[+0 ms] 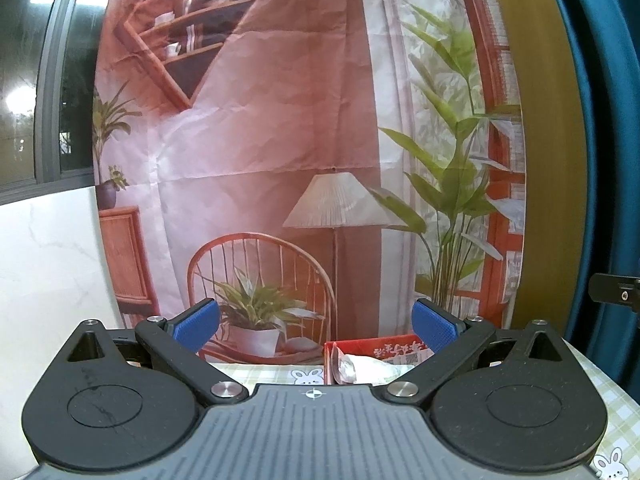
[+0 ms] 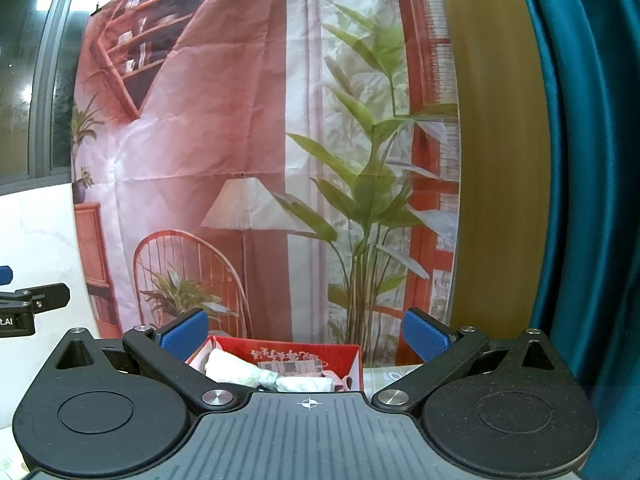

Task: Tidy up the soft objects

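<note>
A red box (image 2: 304, 354) with white printed characters stands on the table near the backdrop, holding several soft white and pale pink bundles (image 2: 240, 370). It also shows in the left wrist view (image 1: 380, 348), with a crumpled white bundle (image 1: 360, 368) inside. My left gripper (image 1: 316, 322) is open and empty, held above the table, left of the box. My right gripper (image 2: 306, 330) is open and empty, raised just in front of the box. The box's lower part is hidden behind each gripper body.
A checked tablecloth with rabbit prints (image 1: 308, 376) covers the table. A printed room backdrop (image 1: 260, 140) hangs right behind the box. A teal curtain (image 2: 592, 160) hangs at right. The left gripper's side (image 2: 28, 304) shows at the right view's left edge.
</note>
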Available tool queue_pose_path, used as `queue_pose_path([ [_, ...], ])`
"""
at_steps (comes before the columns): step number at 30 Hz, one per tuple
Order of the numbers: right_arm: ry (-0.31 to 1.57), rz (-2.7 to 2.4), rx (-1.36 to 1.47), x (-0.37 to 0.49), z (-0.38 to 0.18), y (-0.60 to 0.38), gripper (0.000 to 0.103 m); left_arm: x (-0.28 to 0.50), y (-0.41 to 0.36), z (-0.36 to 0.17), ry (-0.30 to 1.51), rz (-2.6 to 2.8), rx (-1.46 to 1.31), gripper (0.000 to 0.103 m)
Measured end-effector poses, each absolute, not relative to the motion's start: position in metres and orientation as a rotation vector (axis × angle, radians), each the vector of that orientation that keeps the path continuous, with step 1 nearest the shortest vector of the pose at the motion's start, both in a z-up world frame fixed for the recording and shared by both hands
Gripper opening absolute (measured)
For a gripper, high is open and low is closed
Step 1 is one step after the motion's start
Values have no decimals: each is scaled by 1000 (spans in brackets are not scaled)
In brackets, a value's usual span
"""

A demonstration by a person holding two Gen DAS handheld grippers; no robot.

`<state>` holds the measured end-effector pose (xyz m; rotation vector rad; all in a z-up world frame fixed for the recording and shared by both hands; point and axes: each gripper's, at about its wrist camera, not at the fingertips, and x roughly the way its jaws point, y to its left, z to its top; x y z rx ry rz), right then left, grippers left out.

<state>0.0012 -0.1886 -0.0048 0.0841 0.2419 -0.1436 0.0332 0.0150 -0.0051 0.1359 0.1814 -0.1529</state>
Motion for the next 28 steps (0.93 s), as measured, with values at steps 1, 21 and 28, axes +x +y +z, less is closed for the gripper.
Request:
queue_pose_path([
  [1, 241, -144, 84, 1, -5, -189, 103, 33, 15, -5, 181, -153, 134, 103],
  [21, 232, -147, 86, -3, -4, -190, 103, 32, 18, -5, 188, -158, 129, 103],
  [28, 232, -146, 86, -3, -5, -191, 103, 31, 18, -6, 187, -164, 140, 103],
])
